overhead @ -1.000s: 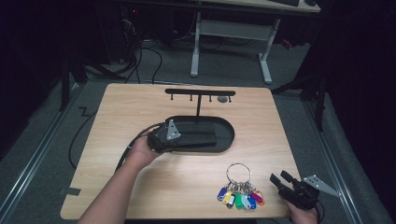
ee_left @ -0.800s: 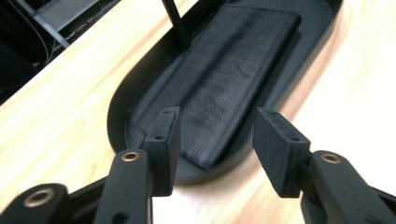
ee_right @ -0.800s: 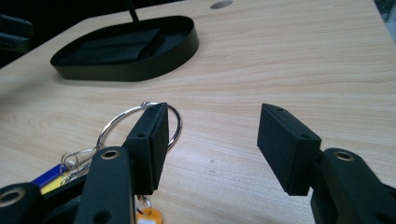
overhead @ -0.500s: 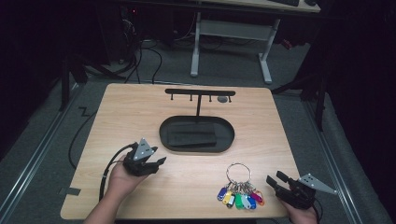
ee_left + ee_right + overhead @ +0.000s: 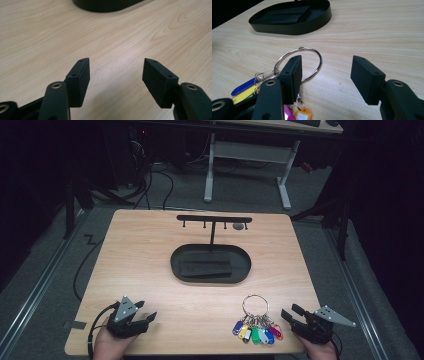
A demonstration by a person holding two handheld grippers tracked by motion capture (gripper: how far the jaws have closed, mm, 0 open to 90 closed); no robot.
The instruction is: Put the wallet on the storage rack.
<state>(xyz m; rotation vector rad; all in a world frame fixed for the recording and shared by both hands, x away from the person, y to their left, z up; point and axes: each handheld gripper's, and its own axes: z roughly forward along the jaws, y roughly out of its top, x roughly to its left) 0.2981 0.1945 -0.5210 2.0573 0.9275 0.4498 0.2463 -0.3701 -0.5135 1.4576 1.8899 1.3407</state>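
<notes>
Both grippers gape wide, holding nothing: left gripper [image 5: 142,319] near table [image 5: 150,250] front-left edge, right gripper [image 5: 290,314] front-right, just beside key ring [image 5: 256,305] and tags [image 5: 257,334]. Tray [image 5: 210,264] mid-table, rack [image 5: 214,219] behind. Bare wood between.

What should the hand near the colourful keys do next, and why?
Probably ease the right gripper a little toward the silver key ring with coloured plastic tags. Its jaws stand open and hold nothing, and the ring lies flat on the wooden table just beside them, below the black hook stand.
</notes>
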